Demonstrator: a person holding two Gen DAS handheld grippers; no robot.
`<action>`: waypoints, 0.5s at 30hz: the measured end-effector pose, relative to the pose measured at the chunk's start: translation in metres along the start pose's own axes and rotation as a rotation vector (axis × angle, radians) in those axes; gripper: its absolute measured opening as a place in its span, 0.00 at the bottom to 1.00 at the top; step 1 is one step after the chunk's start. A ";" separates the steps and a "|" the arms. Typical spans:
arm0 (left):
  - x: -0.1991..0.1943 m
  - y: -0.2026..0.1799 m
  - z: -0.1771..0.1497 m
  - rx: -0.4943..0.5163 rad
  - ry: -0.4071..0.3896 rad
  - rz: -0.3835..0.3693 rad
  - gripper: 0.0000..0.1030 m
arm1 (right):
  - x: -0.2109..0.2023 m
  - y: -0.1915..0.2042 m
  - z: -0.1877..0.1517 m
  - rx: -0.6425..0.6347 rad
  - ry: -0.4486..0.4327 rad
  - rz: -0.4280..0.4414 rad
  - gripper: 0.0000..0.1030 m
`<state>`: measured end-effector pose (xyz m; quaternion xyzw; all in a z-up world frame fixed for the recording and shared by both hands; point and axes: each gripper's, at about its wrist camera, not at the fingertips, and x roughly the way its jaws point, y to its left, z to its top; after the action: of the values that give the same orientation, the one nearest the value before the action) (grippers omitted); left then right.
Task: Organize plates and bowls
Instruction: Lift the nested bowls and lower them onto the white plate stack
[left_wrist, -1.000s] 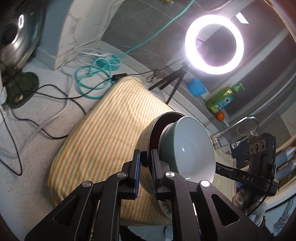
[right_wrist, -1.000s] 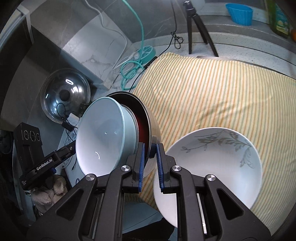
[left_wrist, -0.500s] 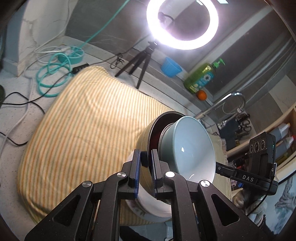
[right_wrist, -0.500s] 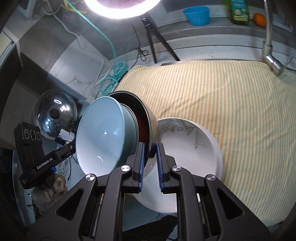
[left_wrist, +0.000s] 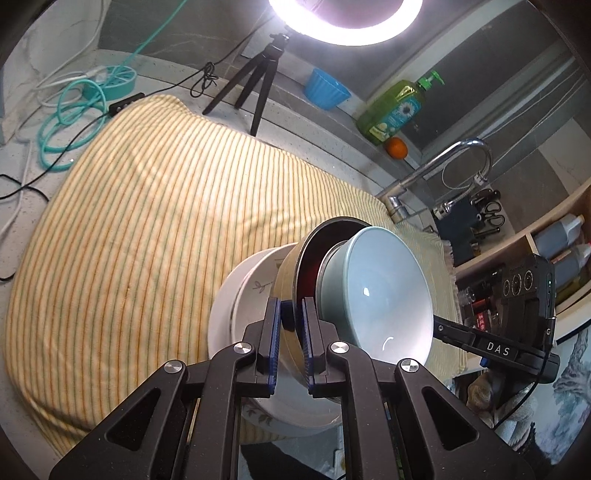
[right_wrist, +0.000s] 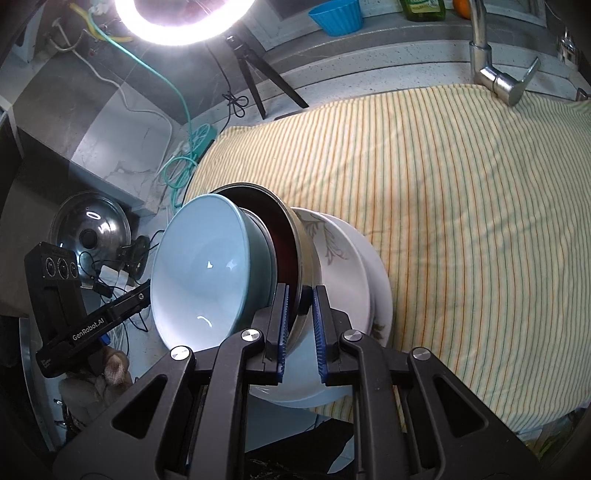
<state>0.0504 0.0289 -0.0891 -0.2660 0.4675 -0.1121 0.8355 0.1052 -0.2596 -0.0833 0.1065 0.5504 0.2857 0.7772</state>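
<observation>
Left wrist view shows the left gripper (left_wrist: 291, 325) clenched on the rim of a metal bowl (left_wrist: 286, 273), one finger outside the wall and one inside against its dark red lining. A pale blue bowl (left_wrist: 376, 291) is nested in the metal one, just right of the fingertips. Both are tipped steeply, mouths facing right. Directly ahead of and below the fingertips sits a white floral plate (left_wrist: 240, 295) on the striped cloth (left_wrist: 147, 221).

From the right wrist view, the right gripper (right_wrist: 300, 317) pinches the same metal bowl (right_wrist: 306, 251) by the opposite rim, with the blue bowl (right_wrist: 207, 266) to its left and the white plate (right_wrist: 354, 266) just beyond its fingertips. So both hands share one load, held over the plate and seemingly about to go down into it.

What worries me is the tilt. The blue bowl only sits loose inside the metal one, nothing gripping it; tip further and I'd expect it to slide out toward the counter edge. The two grips also pinch a thin rim, so if one hand moves unevenly the bowl could twist free. The plate lies near the cloth's edge, and an off-centre landing might rock it.
</observation>
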 end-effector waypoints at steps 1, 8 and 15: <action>0.001 -0.001 0.000 0.004 0.003 0.002 0.09 | 0.000 -0.002 -0.001 0.005 0.002 -0.001 0.13; 0.008 -0.004 -0.002 0.013 0.023 0.010 0.09 | 0.004 -0.009 -0.004 0.020 0.009 -0.007 0.13; 0.009 -0.008 -0.001 0.029 0.028 0.019 0.09 | 0.005 -0.012 -0.003 0.023 0.010 -0.011 0.13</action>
<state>0.0551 0.0181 -0.0919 -0.2480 0.4800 -0.1149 0.8336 0.1073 -0.2671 -0.0948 0.1111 0.5580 0.2757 0.7748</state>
